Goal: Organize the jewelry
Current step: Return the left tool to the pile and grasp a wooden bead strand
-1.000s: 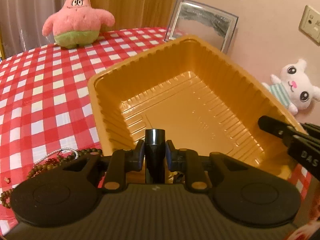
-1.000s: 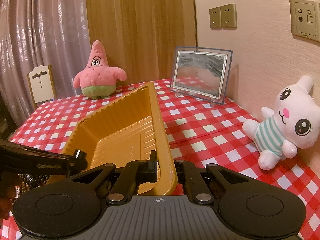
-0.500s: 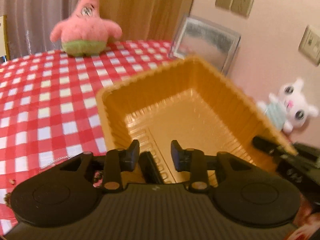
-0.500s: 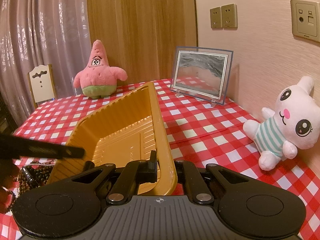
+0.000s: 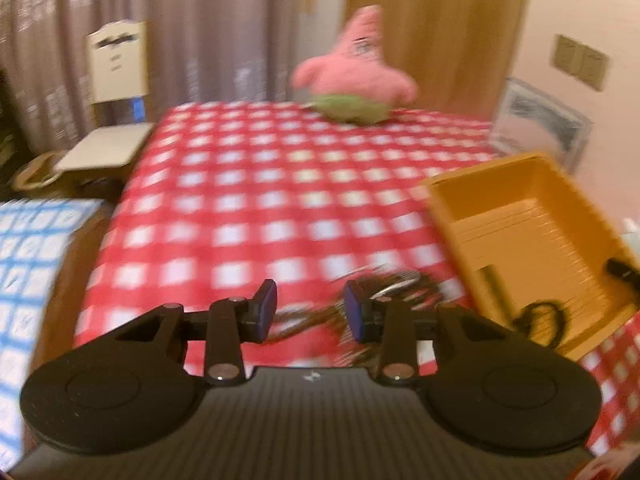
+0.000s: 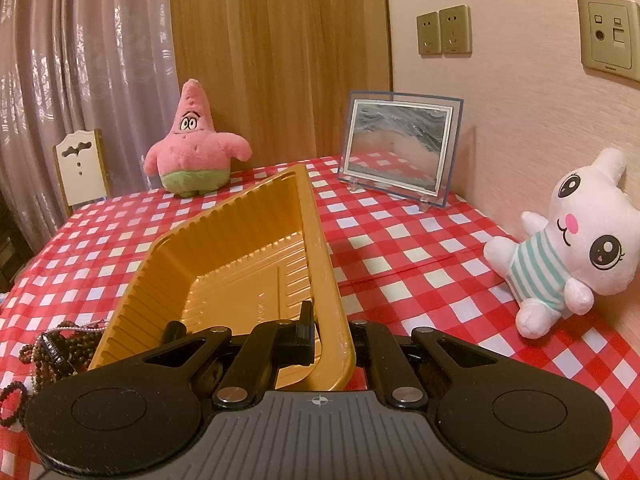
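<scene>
Just ahead of the spread, empty left gripper [image 5: 311, 310] lies a blurred tangle of dark beaded jewelry [image 5: 384, 292]. The right gripper [image 6: 334, 338] clamps the near wall of the ribbed orange plastic tray [image 6: 244, 264]; a hasty scoop at the tangle risks snagging strands, or nudging the tilted tray loose.

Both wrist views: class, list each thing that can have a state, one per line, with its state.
Left gripper: open, empty.
Right gripper: shut on the tray wall.
Orange tray: tilted, a small dark item inside.
Bead jewelry: heaped on the cloth outside the tray.
Framed picture: upright.
</scene>
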A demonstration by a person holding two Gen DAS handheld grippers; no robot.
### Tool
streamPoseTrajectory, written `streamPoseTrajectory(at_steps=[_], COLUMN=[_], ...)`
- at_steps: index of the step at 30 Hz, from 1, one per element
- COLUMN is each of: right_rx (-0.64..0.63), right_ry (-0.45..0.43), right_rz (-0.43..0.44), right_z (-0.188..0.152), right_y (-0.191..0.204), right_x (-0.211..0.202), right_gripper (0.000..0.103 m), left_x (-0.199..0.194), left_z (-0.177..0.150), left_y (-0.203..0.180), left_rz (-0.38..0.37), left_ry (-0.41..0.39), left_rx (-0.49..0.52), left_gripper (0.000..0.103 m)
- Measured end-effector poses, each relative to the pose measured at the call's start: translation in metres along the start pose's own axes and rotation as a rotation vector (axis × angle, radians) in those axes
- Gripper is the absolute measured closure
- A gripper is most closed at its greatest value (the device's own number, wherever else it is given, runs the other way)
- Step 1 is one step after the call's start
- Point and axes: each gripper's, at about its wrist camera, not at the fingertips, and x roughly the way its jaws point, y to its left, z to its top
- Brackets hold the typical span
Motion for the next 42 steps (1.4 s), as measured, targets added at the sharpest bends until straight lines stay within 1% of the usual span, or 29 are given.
streamPoseTrajectory(at_steps=[2,4,8,11,15,19,23,26,27,28,31,35,42], right_rx=[0.001,0.001,0.0,0.0,0.0,0.001,-0.001,0.0,-0.002,-0.003,-0.006,-0.028,-0.036], right_ry=[0.0,0.0,0.0,0.0,0.0,0.0,0.0,0.0,0.0,0.0,-0.001,-0.014,-0.028], right_rz=[-0.002,-0.003,-0.004,-0.007,-0.01,-0.01,-0.01,-0.009,-0.008,-0.008,-0.008,-0.009,-0.011], right_z=[0.0,0.0,0.0,0.001,0.001,0.001,0.001,0.001,0.001,0.001,0.002,0.001,0.001], right_y=[0.0,0.0,0.0,-0.001,-0.002,-0.002,-0.001,-0.001,-0.001,-0.001,0.0,0.003,0.007], right_x=[0.001,0.001,0.001,0.001,0.002,0.002,0.002,0.002,0.002,0.002,0.0,-0.002,-0.004], right_gripper=[0.097,0.097,0.097,0.097,0.097,0.097,0.097,0.097,0.097,0.097,0.097,0.098,0.097], left_x=[-0.004,-0.009,-0.01,-0.006,0.002,0.011,0.022,0.024,0.024,0.025,0.023,0.013,-0.013], left_z=[-0.012,-0.025,-0.048,-0.059,-0.068,-0.07,-0.069,-0.069,-0.068,-0.068,-0.067,-0.065,-0.048], left_y=[0.019,0.037,0.049,0.045,0.033,0.025,0.023,0.02,0.019,0.019,0.02,0.016,0.003], left_rz=[0.049,0.075,0.086,0.076,0.066,0.061,0.067,0.076,0.071,0.064,0.041,0.025,-0.014], left_ry=[0.023,0.051,0.104,0.137,0.16,0.179,0.192,0.182,0.182,0.184,0.188,0.172,0.104], left_rx=[-0.013,-0.032,-0.044,-0.031,-0.004,0.011,0.009,0.027,0.029,0.024,-0.01,-0.023,-0.019], left_gripper=[0.07,0.07,0.071,0.071,0.071,0.079,0.084,0.088,0.096,0.098,0.098,0.098,0.098])
